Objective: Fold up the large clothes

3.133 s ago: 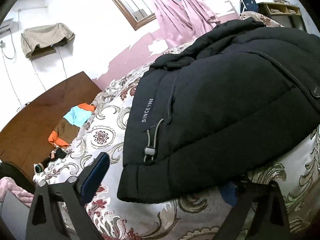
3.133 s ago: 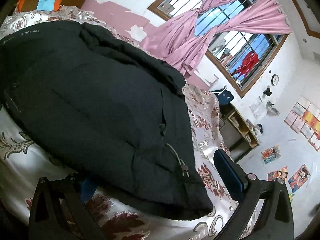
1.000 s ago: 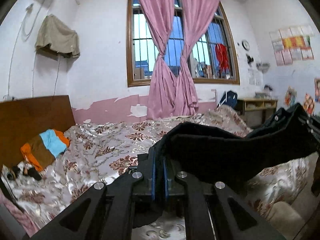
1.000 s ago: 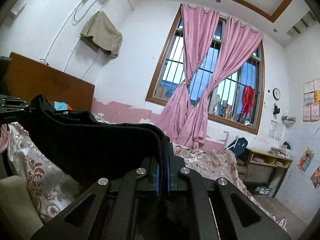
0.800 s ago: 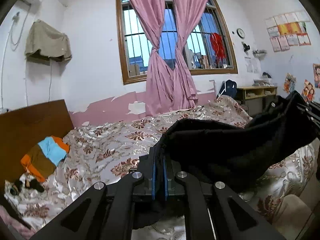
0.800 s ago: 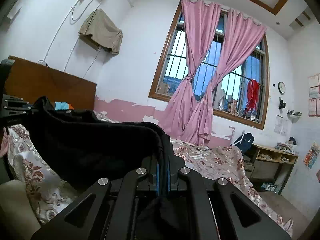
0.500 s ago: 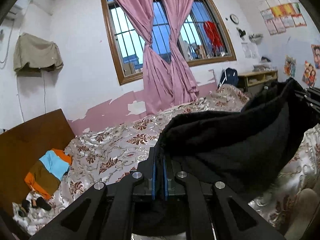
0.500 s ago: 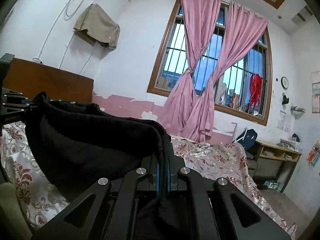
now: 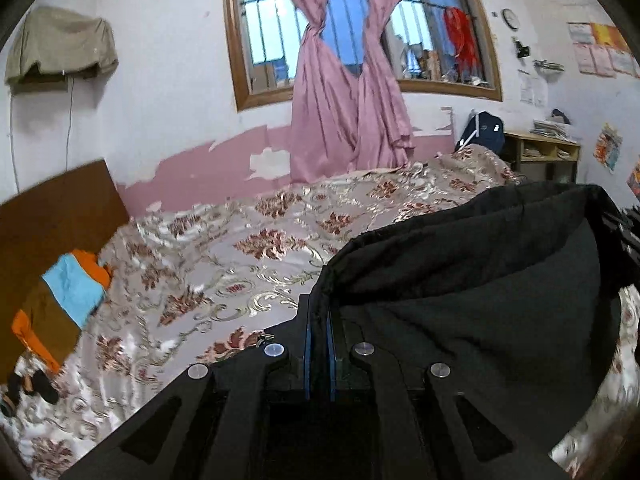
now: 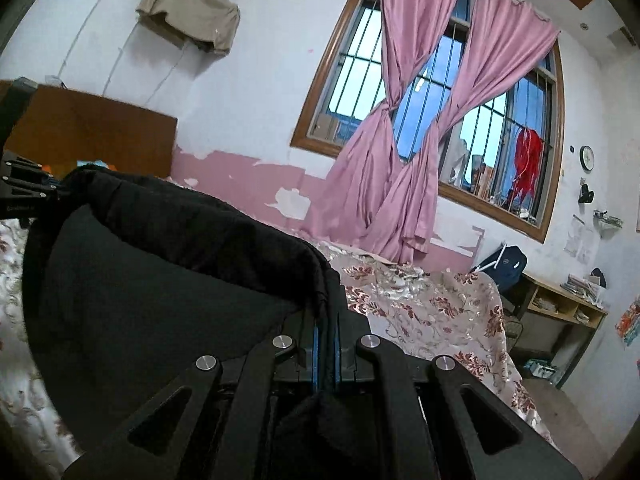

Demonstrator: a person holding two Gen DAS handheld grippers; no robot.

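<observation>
Carrying black jacket [image 9: 480,280] hem stretched between us above bed [image 9: 240,248]; left gripper [image 9: 318,320] and right gripper [image 10: 326,324] fingers pinch hem corners. Mid-fold; next we lower hem onto far edge evenly.

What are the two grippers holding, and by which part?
Both are shut on the black jacket: the left gripper and the right gripper each pinch its edge, one at either end, so it hangs stretched between them above the bed.
</observation>
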